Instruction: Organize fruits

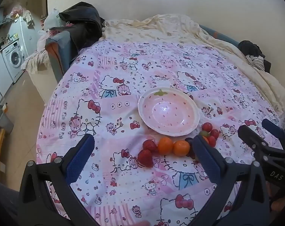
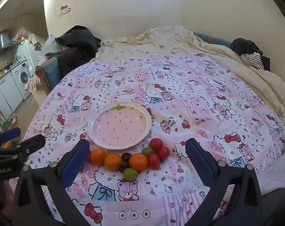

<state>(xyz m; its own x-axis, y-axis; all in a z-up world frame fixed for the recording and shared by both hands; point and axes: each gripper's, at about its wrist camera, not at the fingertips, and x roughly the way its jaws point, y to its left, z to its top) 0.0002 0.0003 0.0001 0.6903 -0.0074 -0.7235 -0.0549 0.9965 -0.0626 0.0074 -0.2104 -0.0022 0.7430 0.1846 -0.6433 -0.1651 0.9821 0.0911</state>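
A pink strawberry-pattern plate (image 1: 193, 111) (image 2: 146, 126) lies empty on the Hello Kitty cloth. In front of it lies a row of fruit: two strawberries (image 1: 146, 157), three oranges (image 2: 138, 161) (image 1: 165, 145), cherry tomatoes (image 2: 156, 143) (image 1: 207, 126), dark grapes (image 2: 126, 156) and green grapes (image 2: 130, 173). My left gripper (image 1: 143, 146) is open and empty, held above the strawberries and oranges. My right gripper (image 2: 137, 150) is open and empty, held above the middle of the fruit row. Each gripper shows at the edge of the other's view.
The cloth-covered table (image 2: 198, 98) fills both views. A cream blanket (image 2: 161, 43) and dark clothes (image 2: 76, 37) lie on a sofa behind it. A washing machine (image 1: 13, 58) and kitchen units stand at far left.
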